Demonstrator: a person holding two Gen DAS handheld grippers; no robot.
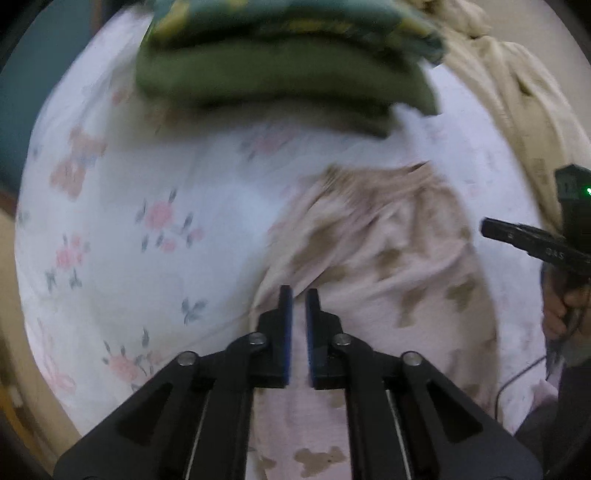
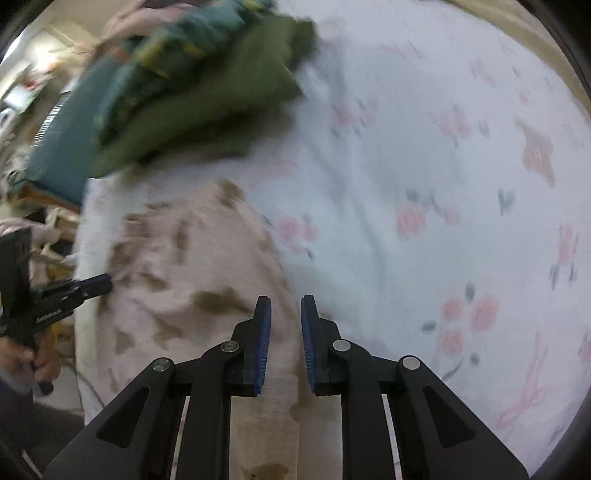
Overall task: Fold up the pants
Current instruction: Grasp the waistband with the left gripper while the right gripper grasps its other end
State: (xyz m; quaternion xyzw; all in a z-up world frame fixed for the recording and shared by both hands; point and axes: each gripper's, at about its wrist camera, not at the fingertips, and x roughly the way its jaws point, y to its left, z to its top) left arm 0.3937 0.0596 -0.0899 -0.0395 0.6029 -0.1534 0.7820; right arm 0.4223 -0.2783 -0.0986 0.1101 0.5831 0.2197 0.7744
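Observation:
The pants are pale pink with brown bear prints and lie crumpled on the flowered white bedsheet. My left gripper hangs over their left edge, its jaws a narrow gap apart and holding nothing. The right gripper shows at the right edge of the left wrist view. In the right wrist view the pants lie to the left. My right gripper is over their right edge, jaws slightly apart and empty. The left gripper shows at the left edge, by the pants. Both views are motion-blurred.
A stack of folded clothes, olive green under a teal patterned piece, lies on the bed beyond the pants; it also shows in the right wrist view. A cream blanket lies at the right. The bed edge is at the left.

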